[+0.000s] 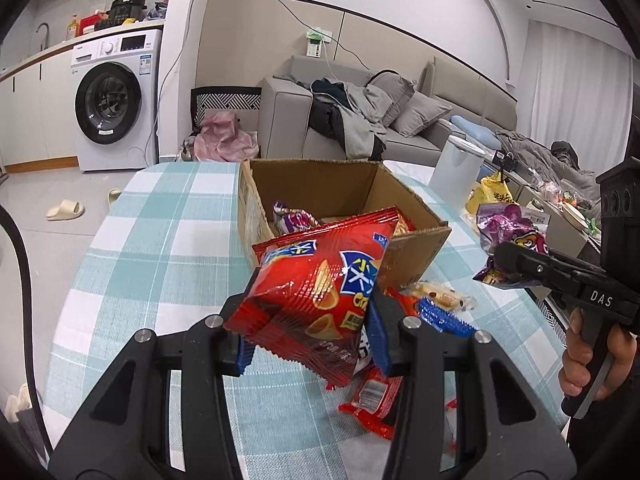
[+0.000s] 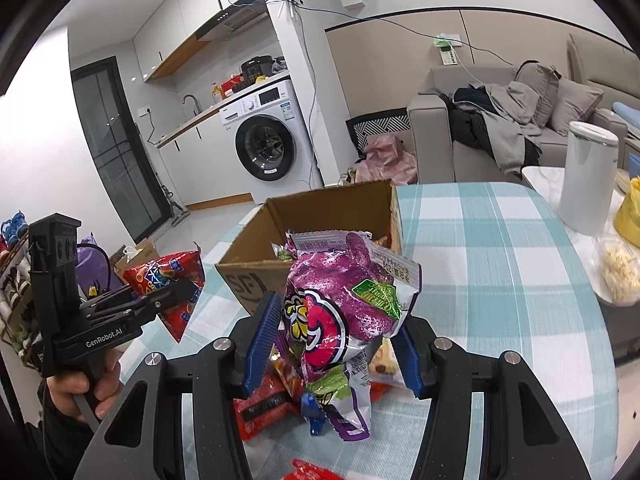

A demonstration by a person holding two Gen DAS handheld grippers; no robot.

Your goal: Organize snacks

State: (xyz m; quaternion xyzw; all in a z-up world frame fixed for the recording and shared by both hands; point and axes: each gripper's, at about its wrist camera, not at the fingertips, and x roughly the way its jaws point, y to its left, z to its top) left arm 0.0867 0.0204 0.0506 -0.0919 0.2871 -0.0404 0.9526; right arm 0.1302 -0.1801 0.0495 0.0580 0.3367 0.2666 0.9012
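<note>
My left gripper (image 1: 311,344) is shut on a stack of red chip bags (image 1: 316,288), held above the table just in front of an open cardboard box (image 1: 416,248). The box has a few snack packs inside. My right gripper (image 2: 336,352) is shut on a shiny purple snack bag (image 2: 344,304), also raised near the box (image 2: 320,216). Each view shows the other gripper from the side: the right one (image 1: 500,258) with the purple bag (image 1: 508,228), the left one (image 2: 188,288) with the red bags (image 2: 168,276). Loose packs lie beneath: blue (image 1: 444,316), red (image 1: 372,400), red (image 2: 264,404).
The round table has a teal checked cloth (image 1: 168,240). Beyond its right edge stand a white cylindrical bin (image 2: 588,180), a yellow bag (image 1: 496,192) and a low side table. A grey sofa (image 1: 288,120) and a washing machine (image 1: 112,104) are farther back.
</note>
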